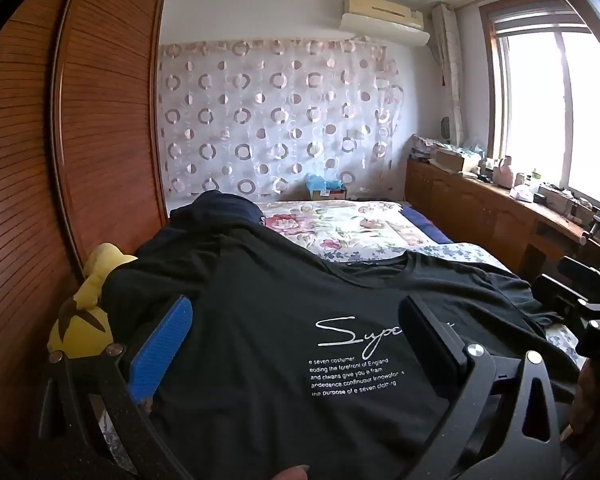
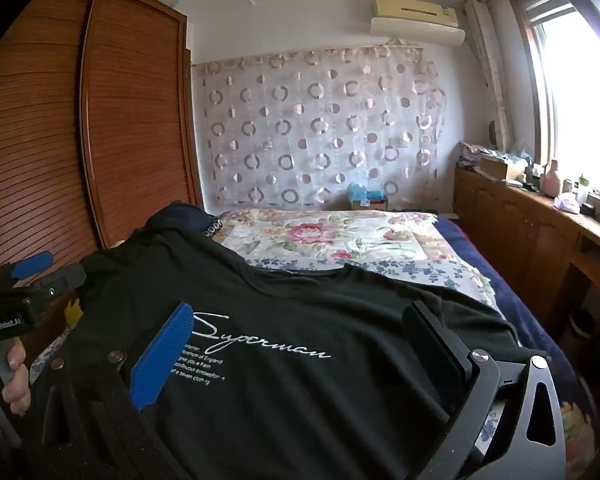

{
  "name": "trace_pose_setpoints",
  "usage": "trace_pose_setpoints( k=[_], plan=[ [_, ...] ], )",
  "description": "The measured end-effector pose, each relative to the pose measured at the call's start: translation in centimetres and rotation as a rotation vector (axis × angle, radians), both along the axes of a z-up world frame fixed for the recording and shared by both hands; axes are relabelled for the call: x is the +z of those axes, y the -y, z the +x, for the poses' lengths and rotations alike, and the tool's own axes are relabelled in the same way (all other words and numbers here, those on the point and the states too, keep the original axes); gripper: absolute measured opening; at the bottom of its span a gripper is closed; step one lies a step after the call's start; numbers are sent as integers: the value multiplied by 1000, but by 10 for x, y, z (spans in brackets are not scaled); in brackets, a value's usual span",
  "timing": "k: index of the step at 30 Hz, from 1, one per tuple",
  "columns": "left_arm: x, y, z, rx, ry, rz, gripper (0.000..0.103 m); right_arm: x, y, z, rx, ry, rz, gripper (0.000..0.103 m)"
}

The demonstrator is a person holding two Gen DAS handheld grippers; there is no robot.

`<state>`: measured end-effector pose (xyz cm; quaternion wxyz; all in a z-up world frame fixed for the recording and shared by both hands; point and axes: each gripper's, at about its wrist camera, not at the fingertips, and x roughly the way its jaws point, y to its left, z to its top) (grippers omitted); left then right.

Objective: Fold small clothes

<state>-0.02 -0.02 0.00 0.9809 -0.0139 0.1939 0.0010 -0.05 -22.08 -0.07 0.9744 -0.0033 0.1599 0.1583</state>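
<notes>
A black T-shirt [image 1: 260, 300] with a white script print lies front up on the bed, collar towards the far wall. My left gripper [image 1: 296, 336] hovers open over its near left part, with the blue pad and the black finger wide apart and nothing pinched. The right wrist view shows the same T-shirt [image 2: 300, 312] under my right gripper [image 2: 300, 348], also open just above the printed chest. At that view's left edge a hand [image 2: 12, 368] holds the left gripper [image 2: 52, 270]. The right gripper [image 1: 568, 280] appears at the left view's right edge.
A yellow soft item [image 1: 88, 304] lies beside the shirt, against the slatted wooden wardrobe [image 1: 100, 120]. A dark garment [image 1: 220, 208] is heaped beyond the shirt. The floral quilt [image 2: 320, 236] covers the far bed. A cluttered wooden cabinet [image 2: 540, 220] runs under the window.
</notes>
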Motion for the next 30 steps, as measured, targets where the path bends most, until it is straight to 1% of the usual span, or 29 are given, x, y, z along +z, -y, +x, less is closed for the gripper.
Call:
trace_pose_setpoints(
  k=[10, 16, 30],
  plan=[
    [0, 0, 0, 1, -13, 7, 103, 5, -6, 1, -11, 4, 0, 103],
    [0, 1, 0, 3, -13, 10, 103, 0, -2, 1, -8, 3, 15, 103],
    [0, 1, 0, 2, -12, 17, 103, 0, 2, -3, -12, 4, 15, 103]
  ],
)
